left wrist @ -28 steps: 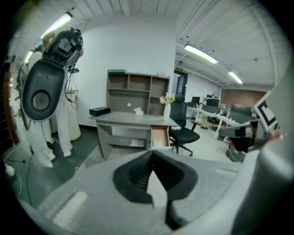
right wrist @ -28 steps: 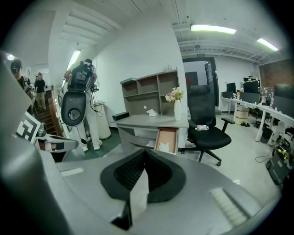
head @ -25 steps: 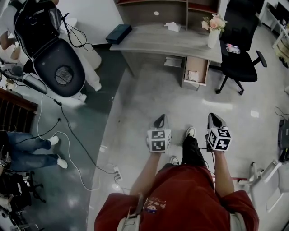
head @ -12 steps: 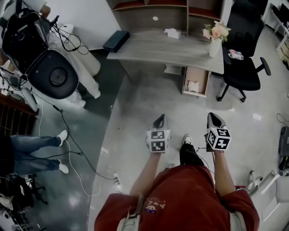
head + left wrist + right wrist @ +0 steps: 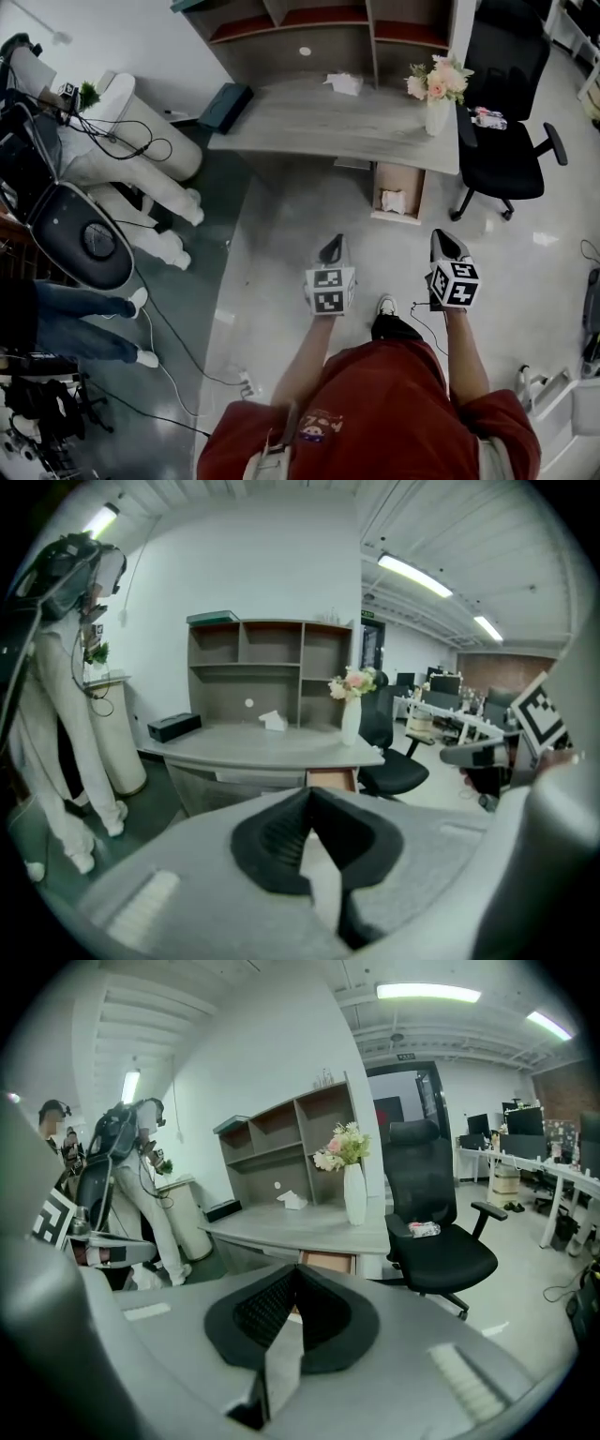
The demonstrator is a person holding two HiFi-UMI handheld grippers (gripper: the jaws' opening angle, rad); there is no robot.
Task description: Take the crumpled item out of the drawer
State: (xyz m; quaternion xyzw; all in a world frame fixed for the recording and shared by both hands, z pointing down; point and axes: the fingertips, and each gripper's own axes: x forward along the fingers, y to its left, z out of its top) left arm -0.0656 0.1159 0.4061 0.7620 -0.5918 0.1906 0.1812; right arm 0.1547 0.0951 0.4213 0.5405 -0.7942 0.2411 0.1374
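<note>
The open drawer [image 5: 398, 192] hangs out under the right end of the grey desk [image 5: 328, 127], some way ahead of me across the floor. A crumpled white item [image 5: 393, 201] lies inside it. My left gripper [image 5: 331, 246] and right gripper [image 5: 444, 242] are held side by side at waist height, well short of the drawer, both pointing at the desk. Both are shut with nothing between their jaws. In the left gripper view the drawer front [image 5: 330, 779] shows just above the closed left gripper [image 5: 307, 794]. In the right gripper view the drawer front [image 5: 326, 1262] sits above the closed right gripper [image 5: 295, 1274].
A black office chair [image 5: 506, 141] stands right of the drawer. On the desk are a vase of flowers [image 5: 436, 98], a white tissue [image 5: 344, 83] and a dark box [image 5: 225, 105]. At the left stand a person in white [image 5: 131, 178], a seated person's legs [image 5: 75, 323] and floor cables [image 5: 178, 337].
The desk and drawer have drawn nearer and shifted slightly left as I walk forward. Both grippers keep the same shut pose. The equipment at the left has slid down the view.
</note>
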